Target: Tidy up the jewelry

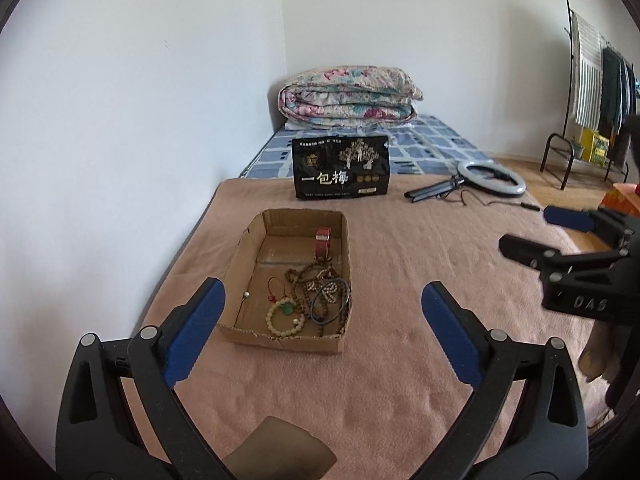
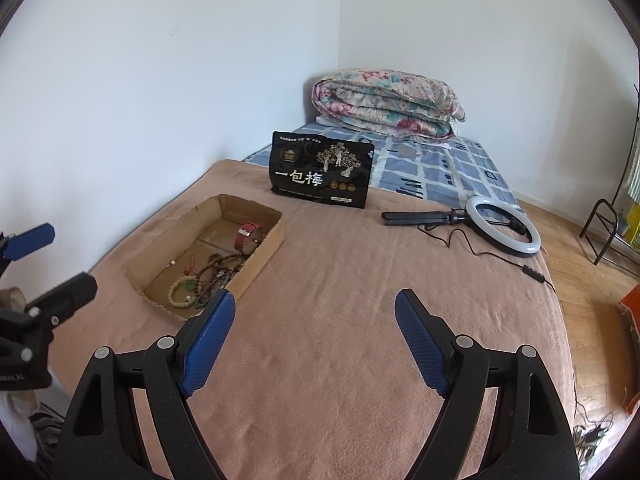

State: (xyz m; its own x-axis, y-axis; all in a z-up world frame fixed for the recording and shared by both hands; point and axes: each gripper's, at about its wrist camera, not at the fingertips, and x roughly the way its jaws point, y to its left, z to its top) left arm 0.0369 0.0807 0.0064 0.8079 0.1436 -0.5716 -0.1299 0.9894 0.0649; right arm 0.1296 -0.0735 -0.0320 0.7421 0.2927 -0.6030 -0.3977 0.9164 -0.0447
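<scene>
Jewelry (image 1: pixel 310 300): heaped in the near half of the cardboard tray (image 1: pixel 240 268) on the bed; the task's things all lie inside it.
Left tongs (image 1: pixel 322 336): spread wide, empty, hovering just short of the tray's near wall.
Right tongs (image 2: pixel 314 340): spread wide, empty, over bare blanket (image 2: pixel 340 280) to the right of the tray.
Risk, tangle: dark bead strings (image 1: pixel 316 284) and a thin cord loop overlap, so lifting one piece could likely drag others out with it.
Risk, tray: light card with a torn near edge; a pad catching that wall would probably shove or tip it on the soft bed.
Risk, small parts: a loose pearl-like bead (image 1: pixel 247 294) could roll away if the tray is jolted.
Risk, grip: round, smooth beads may slide out from between flat pads.
Pale bracelet (image 1: pixel 285 318): cream round beads, with a green stone at its upper edge and a red cord beside it.
Red watch (image 1: pixel 322 245): stiff strap loop standing on edge at the tray's far end.
Blanket: pinkish-brown, fuzzy, yielding.
Pads: blue, ribbed.
Background: black snack bag (image 1: pixel 340 168), ring light (image 2: pixel 503 226), folded floral quilt (image 1: pixel 348 96).
</scene>
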